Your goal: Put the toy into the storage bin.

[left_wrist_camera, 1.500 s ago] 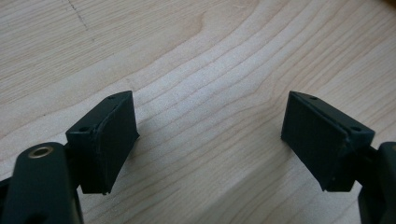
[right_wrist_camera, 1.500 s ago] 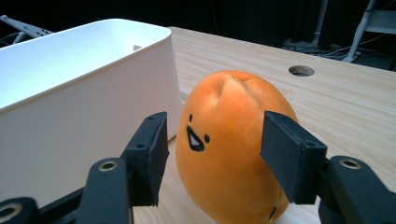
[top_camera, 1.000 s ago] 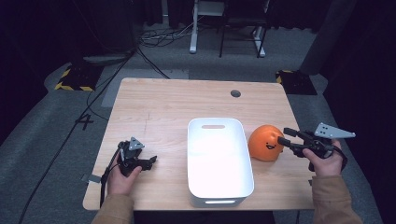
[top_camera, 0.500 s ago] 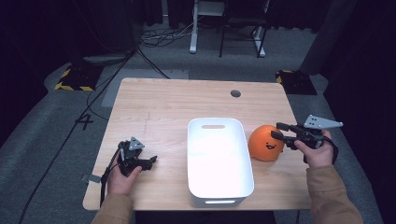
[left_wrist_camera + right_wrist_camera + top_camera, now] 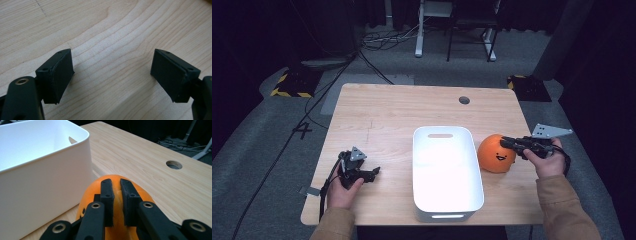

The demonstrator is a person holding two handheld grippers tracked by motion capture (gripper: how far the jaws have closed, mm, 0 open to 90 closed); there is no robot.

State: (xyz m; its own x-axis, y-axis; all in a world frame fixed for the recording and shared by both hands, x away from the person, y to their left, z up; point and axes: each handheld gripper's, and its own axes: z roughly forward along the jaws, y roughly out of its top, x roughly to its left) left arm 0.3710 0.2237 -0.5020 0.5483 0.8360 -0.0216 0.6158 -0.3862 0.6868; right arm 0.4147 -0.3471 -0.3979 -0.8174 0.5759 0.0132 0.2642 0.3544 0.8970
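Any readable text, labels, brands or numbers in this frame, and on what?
"4": a dark mark that reads like this digit, on the grey floor left of the table.
No other text: the orange ball bears only a drawn smiling face, and the white bin and both tools show no labels.

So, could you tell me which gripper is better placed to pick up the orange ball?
The right gripper. It hovers over the orange ball, jaws nearly closed just above it. The left gripper rests open on the table, with the white bin between it and the ball.
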